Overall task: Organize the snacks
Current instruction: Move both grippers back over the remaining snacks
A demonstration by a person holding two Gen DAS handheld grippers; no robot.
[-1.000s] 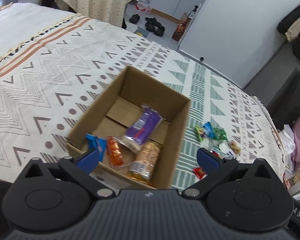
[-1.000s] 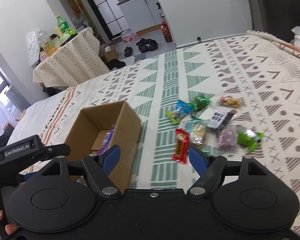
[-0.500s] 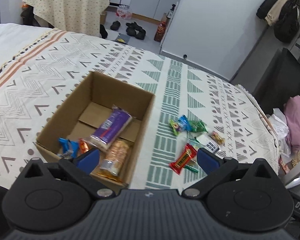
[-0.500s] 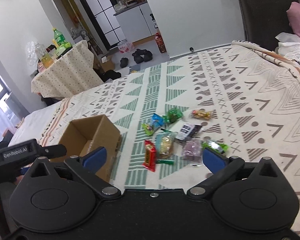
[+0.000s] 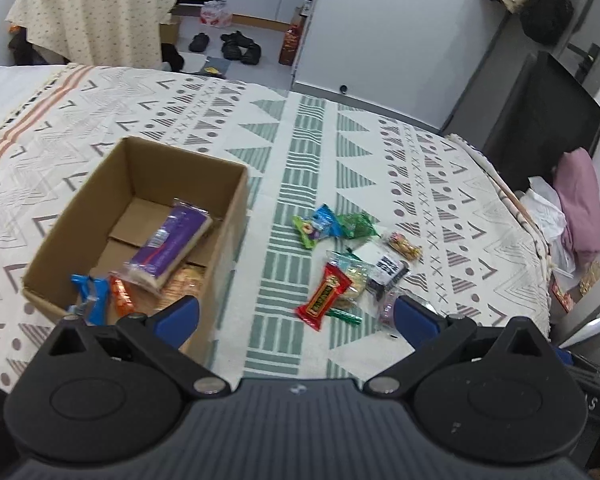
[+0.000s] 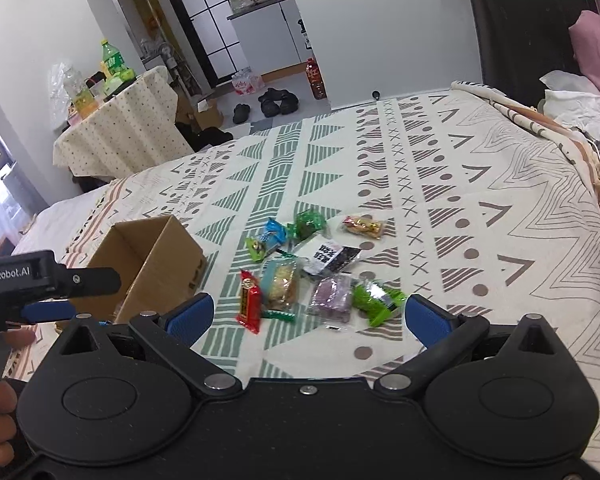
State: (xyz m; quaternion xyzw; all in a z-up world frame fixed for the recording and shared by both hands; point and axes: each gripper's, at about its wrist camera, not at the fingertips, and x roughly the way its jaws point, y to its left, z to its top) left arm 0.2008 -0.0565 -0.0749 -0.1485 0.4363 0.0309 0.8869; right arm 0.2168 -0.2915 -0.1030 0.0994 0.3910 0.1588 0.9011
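A cardboard box point(image 5: 236, 208) point(image 6: 168, 264) stands on the patterned bedspread. It holds a purple packet point(image 5: 168, 244), a biscuit pack point(image 5: 186, 282), an orange snack point(image 5: 121, 300) and a blue snack point(image 5: 90, 290). Several loose snacks lie to its right, among them a red bar point(image 5: 324, 296) point(image 6: 249, 302), a purple pack point(image 6: 332, 294) and a green pack point(image 6: 376, 300). My left gripper point(image 5: 296, 316) is open and empty, above the bed between box and snacks. My right gripper point(image 6: 308, 316) is open and empty, just short of the snack pile. The left gripper also shows in the right wrist view point(image 6: 48, 308).
The bedspread point(image 6: 460, 208) ends at the far edge above a floor with shoes point(image 5: 236, 46). A cloth-covered table point(image 6: 120, 128) stands far left. A pink pillow point(image 5: 580, 204) and white cloth lie at the bed's right edge, by a dark headboard point(image 5: 540, 116).
Both grippers have pulled back and up. The left view has swung right from over the box to take in the loose snacks. The right jaws have opened wider.
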